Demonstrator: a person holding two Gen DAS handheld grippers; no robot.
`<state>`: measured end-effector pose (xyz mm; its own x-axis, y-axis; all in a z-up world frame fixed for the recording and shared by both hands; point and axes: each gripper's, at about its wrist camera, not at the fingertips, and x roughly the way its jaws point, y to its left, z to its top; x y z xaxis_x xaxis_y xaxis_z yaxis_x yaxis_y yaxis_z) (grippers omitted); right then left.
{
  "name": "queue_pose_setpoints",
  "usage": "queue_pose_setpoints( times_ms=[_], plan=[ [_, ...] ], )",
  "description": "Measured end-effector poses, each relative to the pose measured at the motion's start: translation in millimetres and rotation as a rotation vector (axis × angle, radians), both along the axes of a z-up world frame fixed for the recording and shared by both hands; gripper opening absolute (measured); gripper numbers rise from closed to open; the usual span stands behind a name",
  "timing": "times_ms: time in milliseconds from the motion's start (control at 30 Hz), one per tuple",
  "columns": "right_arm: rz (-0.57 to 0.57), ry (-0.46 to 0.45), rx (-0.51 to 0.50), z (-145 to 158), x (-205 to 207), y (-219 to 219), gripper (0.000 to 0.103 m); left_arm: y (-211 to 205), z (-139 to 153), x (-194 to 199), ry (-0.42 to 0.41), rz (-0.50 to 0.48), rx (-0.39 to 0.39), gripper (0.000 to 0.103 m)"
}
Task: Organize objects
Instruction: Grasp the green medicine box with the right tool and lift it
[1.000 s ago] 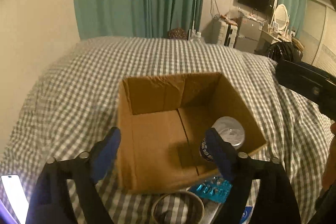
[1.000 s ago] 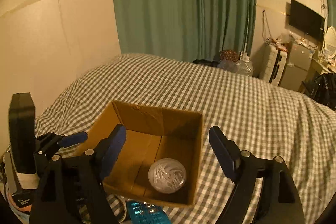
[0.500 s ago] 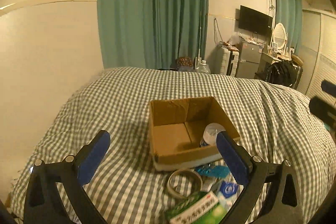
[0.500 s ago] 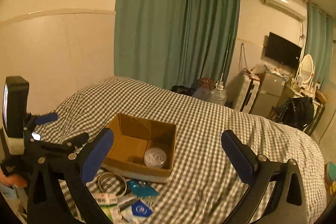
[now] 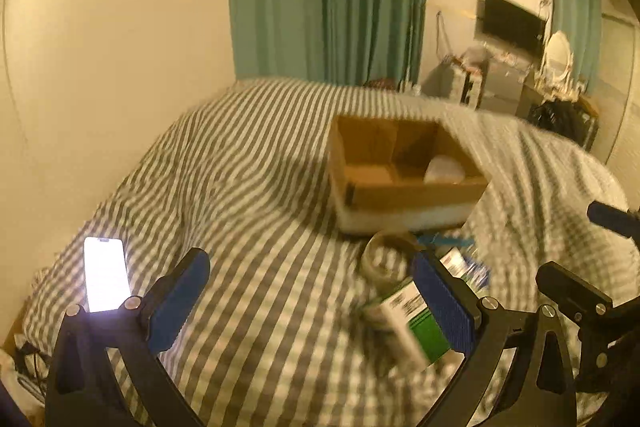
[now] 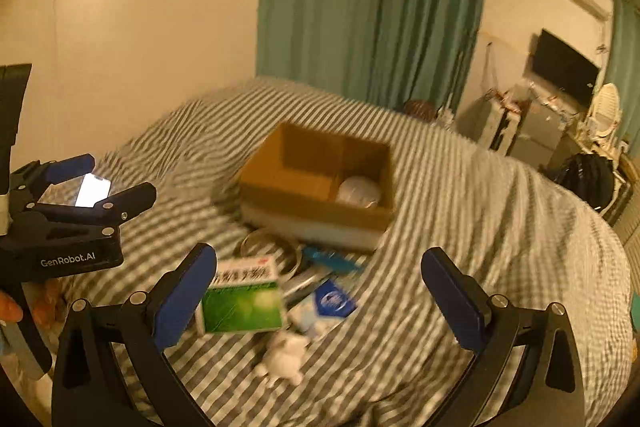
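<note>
An open cardboard box [image 5: 400,179] [image 6: 320,187] stands on the checked bed, with a round clear container [image 6: 359,190] [image 5: 444,169] inside at its right. In front of it lie a green and white box [image 6: 242,297] [image 5: 408,319], a tape ring [image 6: 272,251] [image 5: 386,261], a blue packet [image 6: 335,301], a blue blister strip [image 6: 334,259] and a small white object [image 6: 286,357]. My left gripper [image 5: 308,303] is open and empty above the bed, left of the pile; it also shows in the right wrist view [image 6: 108,183]. My right gripper [image 6: 320,301] is open and empty above the pile.
A lit phone [image 5: 105,279] [image 6: 93,190] lies on the bed at the left. A cream wall runs along the left side. Green curtains, a TV [image 5: 512,21], a suitcase and cluttered furniture stand beyond the bed at the right.
Both grippers have pulled back and away from the cardboard box, which now looks smaller and farther. The loose pile in front of it has come into view. Both stay open.
</note>
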<state>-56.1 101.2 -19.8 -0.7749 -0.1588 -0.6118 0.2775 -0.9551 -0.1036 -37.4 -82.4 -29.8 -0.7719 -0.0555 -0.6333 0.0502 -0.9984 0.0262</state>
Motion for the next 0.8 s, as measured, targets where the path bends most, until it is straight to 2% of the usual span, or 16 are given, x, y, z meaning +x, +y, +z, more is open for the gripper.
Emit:
queue_pose_setpoints(
  times_ms=[100,267,400,800],
  plan=[
    [0.034,-0.049,0.027,-26,-5,-16,0.103,-1,-25,-5,-0.064,0.025,-0.046,0.103],
    [0.058,-0.141,0.049,-61,-15,-32,0.103,-10,-50,-3,-0.121,0.036,-0.046,0.103],
    [0.081,-0.195,0.069,-81,-21,-43,0.103,-15,-55,-2,-0.131,0.04,-0.054,0.103],
    [0.106,-0.291,0.12,-119,-37,-69,0.103,-35,-65,-2,-0.149,0.063,-0.006,0.103]
  ],
)
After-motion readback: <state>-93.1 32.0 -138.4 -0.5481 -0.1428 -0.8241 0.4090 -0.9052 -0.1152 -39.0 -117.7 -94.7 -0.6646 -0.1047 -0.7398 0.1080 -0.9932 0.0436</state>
